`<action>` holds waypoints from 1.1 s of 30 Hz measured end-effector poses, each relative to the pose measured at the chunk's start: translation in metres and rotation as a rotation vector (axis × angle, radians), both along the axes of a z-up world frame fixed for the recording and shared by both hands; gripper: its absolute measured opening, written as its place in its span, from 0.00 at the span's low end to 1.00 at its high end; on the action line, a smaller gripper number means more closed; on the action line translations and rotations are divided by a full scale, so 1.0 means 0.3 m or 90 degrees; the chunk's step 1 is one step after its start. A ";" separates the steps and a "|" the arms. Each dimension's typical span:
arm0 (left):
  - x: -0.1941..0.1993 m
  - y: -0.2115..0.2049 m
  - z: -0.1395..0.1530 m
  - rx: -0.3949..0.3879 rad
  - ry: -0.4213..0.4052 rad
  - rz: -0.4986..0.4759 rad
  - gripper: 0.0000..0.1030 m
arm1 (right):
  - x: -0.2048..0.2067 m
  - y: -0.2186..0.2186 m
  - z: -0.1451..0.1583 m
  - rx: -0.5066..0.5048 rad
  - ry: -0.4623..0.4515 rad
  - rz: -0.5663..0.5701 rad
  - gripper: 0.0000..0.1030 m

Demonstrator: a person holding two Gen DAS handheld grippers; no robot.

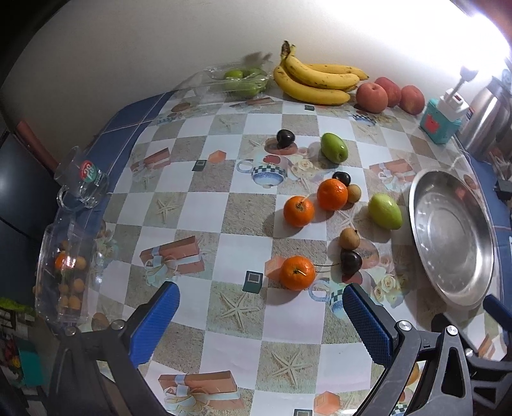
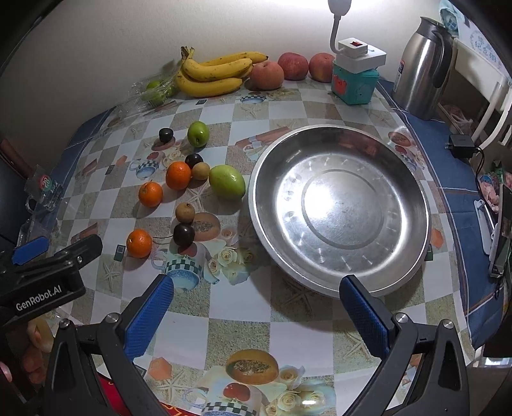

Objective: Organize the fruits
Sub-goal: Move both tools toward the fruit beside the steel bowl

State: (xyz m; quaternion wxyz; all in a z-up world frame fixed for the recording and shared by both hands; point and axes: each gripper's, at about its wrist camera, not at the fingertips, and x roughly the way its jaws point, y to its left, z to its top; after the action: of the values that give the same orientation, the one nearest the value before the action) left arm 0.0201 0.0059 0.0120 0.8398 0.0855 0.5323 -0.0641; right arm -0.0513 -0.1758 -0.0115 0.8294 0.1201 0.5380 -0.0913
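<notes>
Orange and round, the nearest tangerine (image 1: 297, 272) lies just ahead of my left claw (image 1: 260, 323), which is spread wide and grasping nothing, while my right claw (image 2: 256, 315), also released, faces the empty steel plate (image 2: 412, 179) on the fruit's right.

**Lamp-lit worktop against a plain wall**

You are facing a bare off-white wall (image 2: 96, 48) running behind the worktop (image 2: 288, 320), which is wearing a checkered cloth printed with starfish, gifts and teacups, edged in blue. A gooseneck lamp (image 2: 339, 19) is glaring from the back right, bleaching the wall there. A steel thermos jug (image 2: 422, 67) is standing in the right corner beside a white chair (image 2: 492, 96).
</notes>
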 end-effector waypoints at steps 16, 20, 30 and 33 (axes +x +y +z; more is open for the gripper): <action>0.059 0.030 0.017 -0.019 0.002 0.024 1.00 | 0.044 0.000 -0.013 0.002 0.009 -0.025 1.00; 0.073 0.019 0.028 -0.034 0.004 0.013 1.00 | 0.053 0.003 -0.009 0.002 0.007 -0.031 1.00; 0.134 0.027 0.032 -0.067 -0.005 0.059 1.00 | 0.100 0.004 0.007 0.022 -0.003 -0.044 1.00; 0.164 0.047 0.027 -0.093 0.001 0.079 1.00 | 0.128 0.005 0.028 0.026 -0.023 -0.042 1.00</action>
State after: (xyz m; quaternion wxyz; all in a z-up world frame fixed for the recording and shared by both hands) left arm 0.0693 0.0200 0.0202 0.8459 -0.0094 0.5308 -0.0508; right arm -0.0129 -0.1743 -0.0030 0.8329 0.1562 0.5204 -0.1055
